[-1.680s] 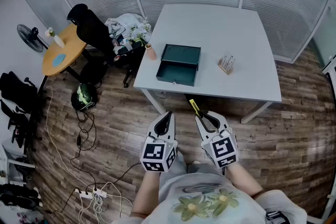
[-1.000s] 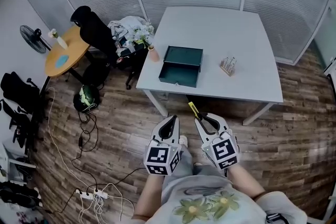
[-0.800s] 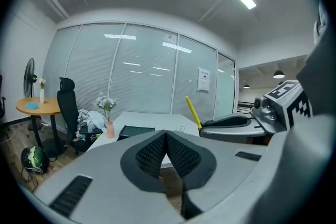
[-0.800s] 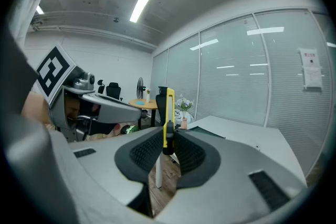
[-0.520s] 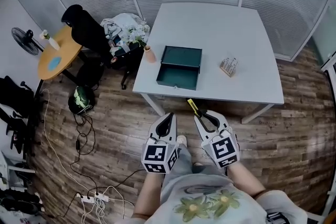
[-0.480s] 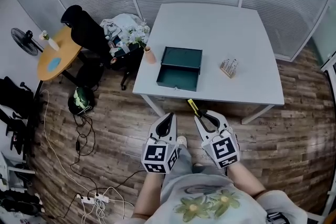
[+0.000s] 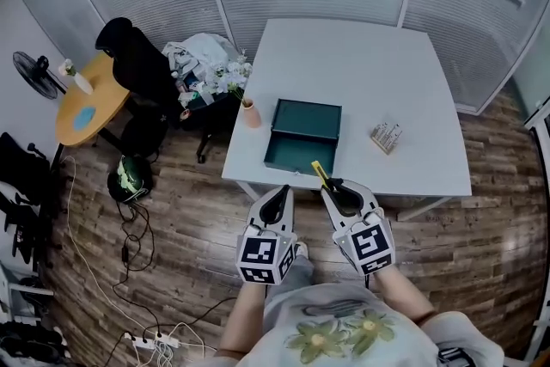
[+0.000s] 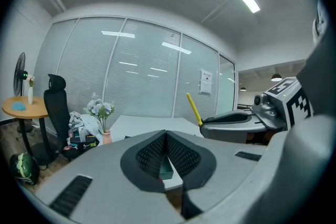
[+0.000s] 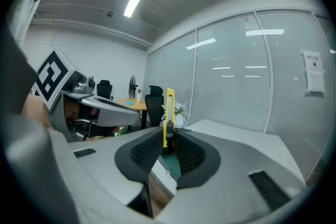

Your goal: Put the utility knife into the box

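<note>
The open dark-green box (image 7: 305, 137) lies near the front edge of the white table (image 7: 361, 73). My right gripper (image 7: 332, 186) is shut on the yellow utility knife (image 7: 319, 173), whose tip reaches over the table's front edge, just short of the box. In the right gripper view the knife (image 9: 169, 113) stands upright between the pads, with the box (image 9: 172, 166) low behind it. My left gripper (image 7: 279, 192) hovers beside it, short of the table, shut and holding nothing. Its pads (image 8: 152, 152) meet at the tip.
A small wooden holder (image 7: 386, 136) stands right of the box. A pink vase with flowers (image 7: 249, 113) is at the table's left corner. A black chair (image 7: 133, 60), a round wooden table (image 7: 84, 109), a fan (image 7: 30, 69) and floor cables (image 7: 129, 253) are at the left.
The table and box have come closer to both grippers in the head view. The knife's tip now overlaps the table's front edge. Both grips look unchanged.
</note>
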`<state>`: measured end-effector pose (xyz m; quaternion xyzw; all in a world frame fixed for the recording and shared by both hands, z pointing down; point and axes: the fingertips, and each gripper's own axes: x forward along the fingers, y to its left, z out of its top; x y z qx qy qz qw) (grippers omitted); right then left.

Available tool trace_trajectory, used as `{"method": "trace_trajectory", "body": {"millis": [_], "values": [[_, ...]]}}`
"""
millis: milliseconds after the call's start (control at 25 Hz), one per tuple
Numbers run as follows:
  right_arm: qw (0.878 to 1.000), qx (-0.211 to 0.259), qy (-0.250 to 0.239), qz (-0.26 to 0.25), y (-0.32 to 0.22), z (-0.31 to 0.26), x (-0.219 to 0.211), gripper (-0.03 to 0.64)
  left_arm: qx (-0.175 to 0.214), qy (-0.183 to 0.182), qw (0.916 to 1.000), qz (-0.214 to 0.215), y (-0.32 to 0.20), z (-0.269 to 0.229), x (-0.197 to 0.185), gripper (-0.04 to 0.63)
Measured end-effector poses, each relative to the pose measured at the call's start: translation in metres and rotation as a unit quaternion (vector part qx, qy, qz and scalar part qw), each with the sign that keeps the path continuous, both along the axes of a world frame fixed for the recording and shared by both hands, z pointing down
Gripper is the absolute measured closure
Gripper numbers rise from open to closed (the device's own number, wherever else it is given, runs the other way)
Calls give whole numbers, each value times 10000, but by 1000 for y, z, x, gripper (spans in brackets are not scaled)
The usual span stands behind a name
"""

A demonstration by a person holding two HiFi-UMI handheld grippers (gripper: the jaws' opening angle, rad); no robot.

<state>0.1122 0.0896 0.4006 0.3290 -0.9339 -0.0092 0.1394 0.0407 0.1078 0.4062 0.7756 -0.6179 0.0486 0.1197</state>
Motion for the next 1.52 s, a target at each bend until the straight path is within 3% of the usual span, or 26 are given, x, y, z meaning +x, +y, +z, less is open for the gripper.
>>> {"method": "trace_trajectory", "body": {"millis": [600, 1000, 1520], "values": [[9987, 296, 27, 426, -89, -13, -45, 546, 106, 52, 9995, 295, -85, -2, -55, 600], [9969, 365, 72, 690, -121, -6, -64, 546, 54, 51, 9983, 585, -114, 10, -73, 600], [9973, 154, 213, 679, -156, 14, -82, 546, -193, 134, 9985, 489, -144, 33, -103, 600]]}}
